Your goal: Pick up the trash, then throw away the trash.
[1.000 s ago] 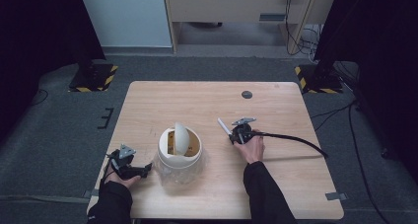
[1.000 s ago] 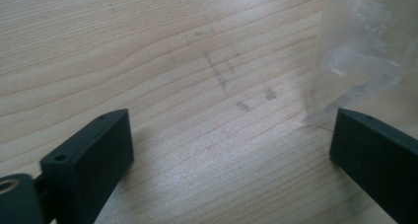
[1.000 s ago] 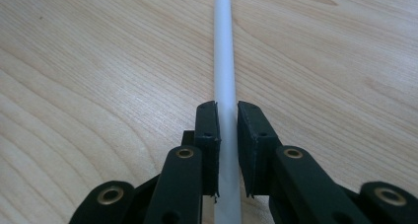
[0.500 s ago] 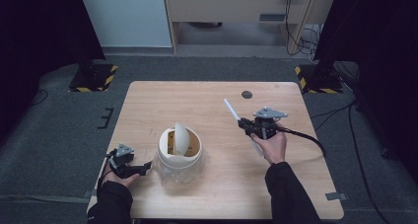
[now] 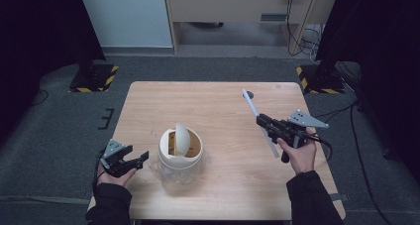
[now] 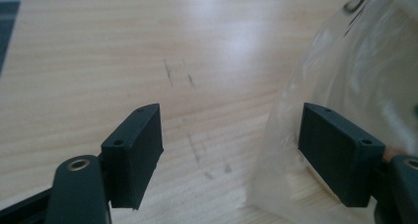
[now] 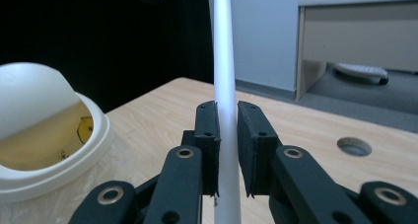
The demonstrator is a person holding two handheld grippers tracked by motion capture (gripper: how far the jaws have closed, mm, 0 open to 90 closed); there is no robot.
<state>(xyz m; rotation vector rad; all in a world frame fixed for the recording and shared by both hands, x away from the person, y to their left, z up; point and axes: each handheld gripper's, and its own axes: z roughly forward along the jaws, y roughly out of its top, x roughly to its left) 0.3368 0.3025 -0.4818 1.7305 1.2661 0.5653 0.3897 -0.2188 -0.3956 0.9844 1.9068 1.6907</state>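
Note:
A cream swing-lid bin (image 5: 181, 148) lined with a clear plastic bag (image 5: 181, 174) stands on the wooden table (image 5: 213, 101), left of centre. My right gripper (image 5: 261, 120), raised over the table's right side, is shut on a long white strip (image 5: 251, 105) that points up and away. In the right gripper view the strip (image 7: 224, 61) stands between the pads of that gripper (image 7: 227, 110), with the bin (image 7: 44, 135) at the left. My left gripper (image 5: 141, 158) hovers just left of the bin. Its jaws have just been closing. They stand open, with the bag's edge (image 6: 296, 135) between them.
A round hole (image 5: 249, 94) sits in the table's far right part. A cable trails from the right gripper off the right edge. Dark carpet surrounds the table, and cabinets stand at the back.
My right gripper has carried the white strip up and to the right, away from the bin. The left gripper has risen slightly and its jaws have narrowed.

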